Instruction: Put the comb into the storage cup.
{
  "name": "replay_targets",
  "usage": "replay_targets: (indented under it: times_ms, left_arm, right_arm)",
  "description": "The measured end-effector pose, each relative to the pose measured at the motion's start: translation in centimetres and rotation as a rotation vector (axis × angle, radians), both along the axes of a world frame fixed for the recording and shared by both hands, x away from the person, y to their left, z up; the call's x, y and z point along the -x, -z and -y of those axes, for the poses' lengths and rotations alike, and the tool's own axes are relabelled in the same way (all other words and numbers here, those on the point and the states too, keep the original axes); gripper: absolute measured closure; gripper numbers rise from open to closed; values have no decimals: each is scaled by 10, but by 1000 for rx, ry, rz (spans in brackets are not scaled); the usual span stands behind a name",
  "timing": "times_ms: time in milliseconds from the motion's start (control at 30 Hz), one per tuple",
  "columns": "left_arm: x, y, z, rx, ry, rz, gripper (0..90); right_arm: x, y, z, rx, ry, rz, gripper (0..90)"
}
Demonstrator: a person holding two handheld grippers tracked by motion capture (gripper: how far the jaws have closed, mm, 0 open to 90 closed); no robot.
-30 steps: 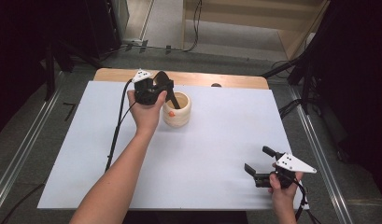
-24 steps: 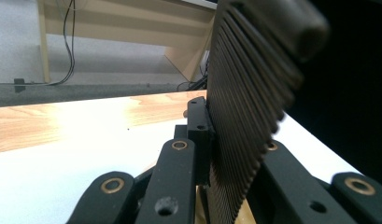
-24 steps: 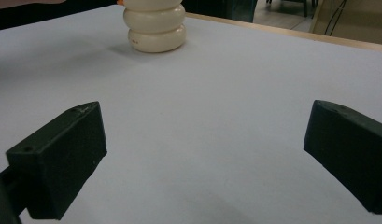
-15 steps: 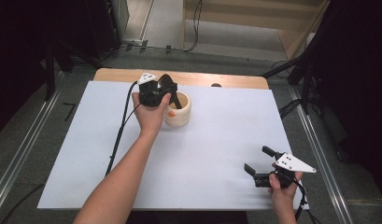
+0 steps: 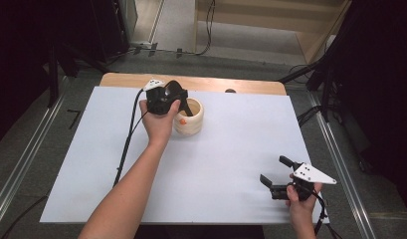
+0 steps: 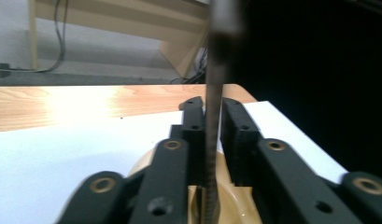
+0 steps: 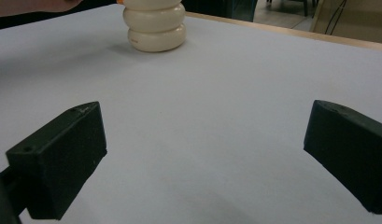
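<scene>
- Standing at the far left of the white sheet, the cream ribbed pot sits just in front of the bare wooden table edge.
- The left gripper hangs over the pot's near-left rim, tipped down into its mouth.
- In the left gripper view its jaws are clenched on a thin, dark ridged rod that stands upright between them, over the pot's tan inside; what the rod is, I cannot tell.
- A small orange thing shows at the pot's left side, just below the hand; too small to identify.
- The right gripper rests at the near right of the sheet, well apart from the pot, its jaws spread wide with nothing between them.
</scene>
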State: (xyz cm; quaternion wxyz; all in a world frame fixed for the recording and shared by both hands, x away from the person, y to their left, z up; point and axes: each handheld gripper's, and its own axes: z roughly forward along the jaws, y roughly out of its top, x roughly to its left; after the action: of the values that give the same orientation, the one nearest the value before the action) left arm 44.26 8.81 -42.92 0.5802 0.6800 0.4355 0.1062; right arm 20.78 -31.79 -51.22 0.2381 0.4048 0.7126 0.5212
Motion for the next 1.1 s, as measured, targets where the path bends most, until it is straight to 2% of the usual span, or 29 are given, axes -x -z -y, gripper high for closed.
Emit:
replay_targets:
  times_ms: [133, 167, 200, 267, 367, 467, 567, 633, 700, 967, 1100]
  left_arm:
    - [1, -1, -1, -8, 3, 12, 622]
    - [1, -1, -1, -15, -2, 11, 563]
    - [0, 0, -2, -11, 4, 4, 548]
    - [-2, 1, -5, 9, 22, -14, 523]
    - [-4, 3, -10, 17, 48, -28, 506]
    - [-3, 4, -14, 1, 68, -15, 505]
    - [-3, 6, -18, 10, 76, -15, 498]
    - [-1, 7, -20, -6, 59, -1, 481]
    - [1, 7, -20, -34, 29, 11, 391]
    - [3, 7, -22, -68, 24, 30, 195]
    - [6, 7, -26, -67, 9, 44, 110]
  right_arm:
    - [0, 0, 0, 0, -2, -2, 0]
    - [0, 0, 0, 0, -2, -1, 0]
    - [0, 0, 0, 0, -2, -3, 0]
    - [0, 0, 0, 2, -2, -2, 0]
    - [0, 0, 0, 2, -2, -2, 0]
    - [0, 0, 0, 2, -2, -2, 0]
    - [-1, 0, 0, 4, -3, -1, 0]
    - [-1, 0, 0, 4, -3, -1, 0]
    - [-1, 0, 0, 4, -3, 0, 0]
    - [-1, 0, -1, 2, -2, -2, 0]
    - [-1, 0, 0, 2, -2, -1, 0]
